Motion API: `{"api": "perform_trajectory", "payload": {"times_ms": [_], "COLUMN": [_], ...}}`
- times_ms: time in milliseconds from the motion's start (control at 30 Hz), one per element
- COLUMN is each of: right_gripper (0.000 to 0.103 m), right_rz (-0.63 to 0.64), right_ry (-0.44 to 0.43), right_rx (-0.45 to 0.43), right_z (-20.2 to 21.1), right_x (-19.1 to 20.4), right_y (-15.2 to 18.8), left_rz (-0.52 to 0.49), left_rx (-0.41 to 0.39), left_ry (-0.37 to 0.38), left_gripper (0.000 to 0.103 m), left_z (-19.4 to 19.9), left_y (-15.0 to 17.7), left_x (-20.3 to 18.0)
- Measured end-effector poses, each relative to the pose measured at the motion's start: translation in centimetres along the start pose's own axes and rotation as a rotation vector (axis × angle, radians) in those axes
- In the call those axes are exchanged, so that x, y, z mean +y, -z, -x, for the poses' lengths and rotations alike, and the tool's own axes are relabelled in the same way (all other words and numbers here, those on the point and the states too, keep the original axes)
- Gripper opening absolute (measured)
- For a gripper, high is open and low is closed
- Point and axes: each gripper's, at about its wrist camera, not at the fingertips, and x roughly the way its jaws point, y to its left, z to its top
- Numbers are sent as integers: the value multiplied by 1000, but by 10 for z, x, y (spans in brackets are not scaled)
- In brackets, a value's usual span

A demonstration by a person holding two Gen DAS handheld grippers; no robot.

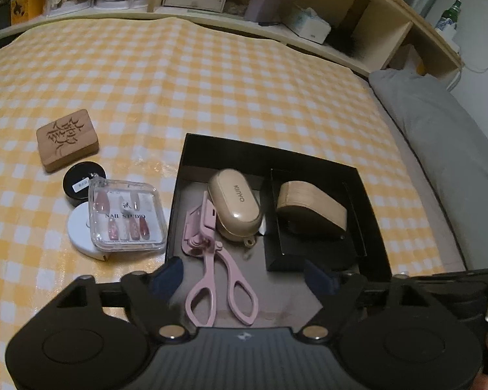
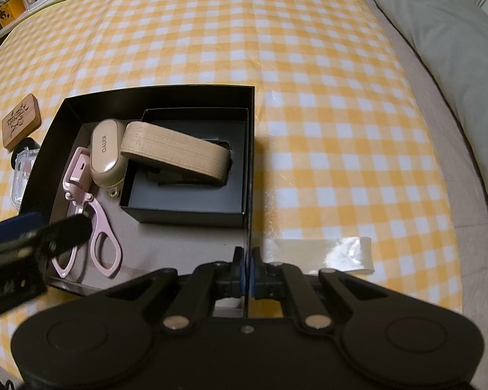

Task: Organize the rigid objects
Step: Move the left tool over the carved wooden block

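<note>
Now the pink eyelash curler (image 1: 211,260) lies inside the black box (image 1: 192,152), released between the left gripper's (image 1: 244,276) spread jaws. The right gripper (image 2: 247,263) pinches the box's wall. Next, probably, the nail case (image 1: 127,214) left of the box.

home bedroom: pillow (image 1: 445,136), cluttered shelf (image 1: 309,9)

The beige case (image 1: 236,206) inside the black box (image 1: 276,151) carries the brand "KINYO" along its lid, readable in both views. Left of the box, the clear plastic nail case (image 1: 127,216) reads "NAIL STUDIO" across its middle. Farther left, the wooden block (image 1: 67,144) bears carved Chinese characters, too ornate to make out. The round black jar (image 1: 81,183) beside it has a small white label, too small to read.
</note>
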Motion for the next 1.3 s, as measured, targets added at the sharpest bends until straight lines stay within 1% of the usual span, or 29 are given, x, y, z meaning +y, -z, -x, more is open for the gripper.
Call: {"api": "perform_trajectory", "payload": {"times_ms": [167,267,300,367,467,700,867,1033,1167,1300], "right_gripper": [3,3,3,3,3,3,3,4,4,4], "right_rz": [-1,0,0,0,1,1,1,0,0,2], "right_ry": [-2,-2,-1,-2,-1,-2,-1,-2,-2,-1], "right_rx": [0,0,0,2,2,1,2,2,3,3], "right_z": [0,-1,-1,0,1,-2,-1,-2,-2,-3], "right_x": [0,-1,-2,1,1,0,1,-1,0,-1], "right_y": [0,0,-1,0,0,-1,0,-1,-1,-1], "left_rz": [-9,-20,-26,-33,-42,-73,-128,-176,-169,-133], "left_rx": [3,-2,-5,-19,-19,-32,-54,-87,-121,-151], "left_ry": [10,14,9,0,8,-8,-38,-31,-41,-83], "left_gripper": [90,96,99,101,103,103,103,103,103,103], "left_z": [9,15,17,23,29,43,55,77,90,95], "left_y": [1,1,1,2,2,1,-3,-13,-25,-41], "left_x": [-2,-4,-5,-6,-7,-8,-9,-3,13,34]}}
